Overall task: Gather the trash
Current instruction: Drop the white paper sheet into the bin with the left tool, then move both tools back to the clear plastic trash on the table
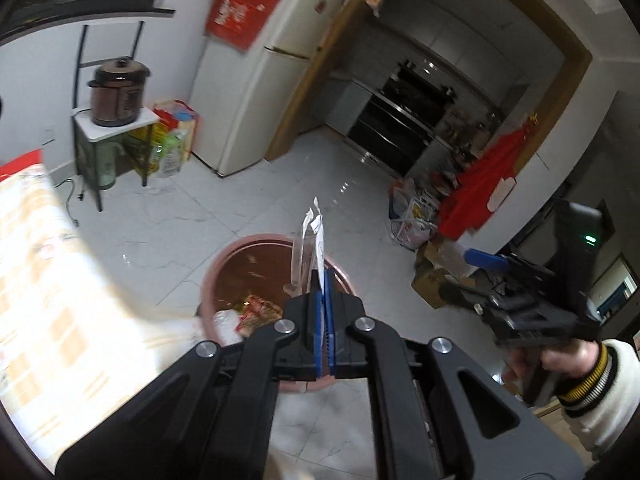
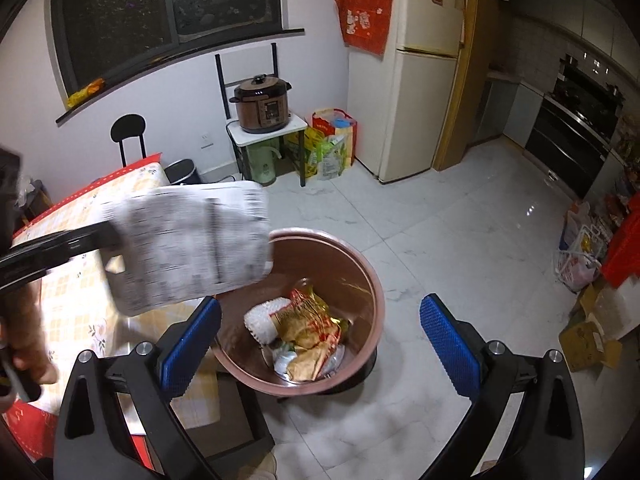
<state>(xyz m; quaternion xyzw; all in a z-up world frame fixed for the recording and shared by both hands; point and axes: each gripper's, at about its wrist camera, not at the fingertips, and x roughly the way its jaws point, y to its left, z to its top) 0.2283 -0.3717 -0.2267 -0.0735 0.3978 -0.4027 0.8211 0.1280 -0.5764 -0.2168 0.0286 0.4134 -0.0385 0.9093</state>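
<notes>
My left gripper is shut on a flat white printed wrapper and holds it above the pink trash bin. In the right wrist view the same wrapper hangs over the bin's left rim, blurred. The bin holds several wrappers and a white foam piece. My right gripper is open and empty above the bin's near side. It also shows at the right of the left wrist view.
A table with a yellow checked cloth stands left of the bin. A fridge, a stand with a brown cooker, bags and a kitchen doorway are behind. Boxes and bags lie at the right on the white tile floor.
</notes>
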